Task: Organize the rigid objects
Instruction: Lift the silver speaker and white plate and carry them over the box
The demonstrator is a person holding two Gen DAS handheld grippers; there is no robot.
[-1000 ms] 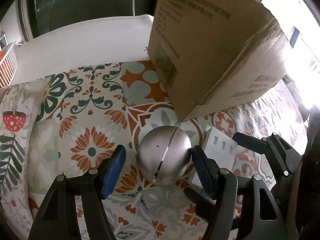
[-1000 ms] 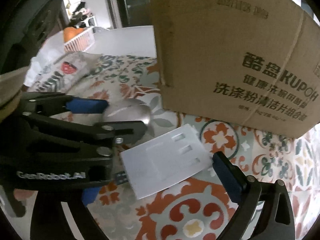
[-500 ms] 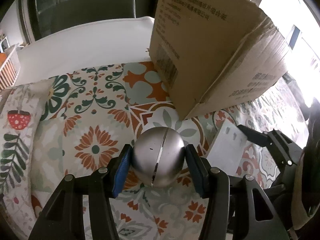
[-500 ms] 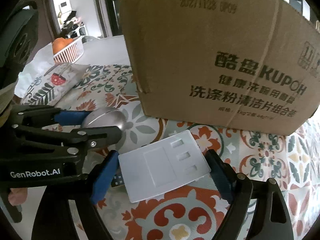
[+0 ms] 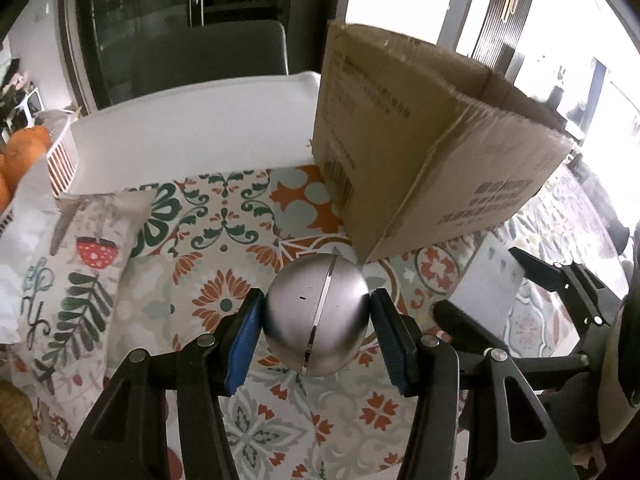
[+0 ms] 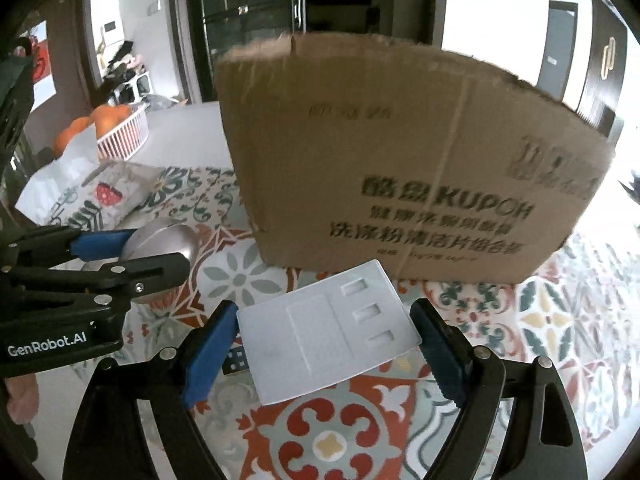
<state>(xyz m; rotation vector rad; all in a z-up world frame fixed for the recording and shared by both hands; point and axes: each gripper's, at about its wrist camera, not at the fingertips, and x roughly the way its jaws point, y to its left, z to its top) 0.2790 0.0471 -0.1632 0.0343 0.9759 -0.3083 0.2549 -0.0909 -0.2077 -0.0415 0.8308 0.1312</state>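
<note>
While we look down the left gripper (image 5: 316,336), we find its blue pads (image 5: 244,340) pressed against both sides of a silver metal ball (image 5: 316,314), whose bright seam runs slanted across it. Its jaws have just been closing, and the ball sits clamped between them above the patterned tablecloth (image 5: 224,240). Beside it, our right gripper (image 6: 326,340) has its blue pads (image 6: 208,356) against the two short edges of a flat white plastic tray (image 6: 316,336) with one large recess and three small ones; those jaws too have just been closing, and the tray is caught between them, tilted, over the red and orange tile pattern. We can make out a small dark checkered piece (image 6: 236,360) under the tray's left edge, but not what it is. From the right wrist view the left gripper appears at the left, with the ball showing behind its finger.

Just beyond both grippers stands a large cardboard box (image 6: 400,168), open at the top, printed with KUPOH and Chinese lettering on its near face. To the left lies a cushion (image 5: 76,264) with a red mushroom and leaf print, and farther back a white basket (image 6: 124,132) holding orange fruit (image 6: 108,118) on the bare white tabletop (image 5: 192,132). Behind that we see a dark chair back (image 5: 208,56) and glass-fronted cabinets (image 6: 256,12).
</note>
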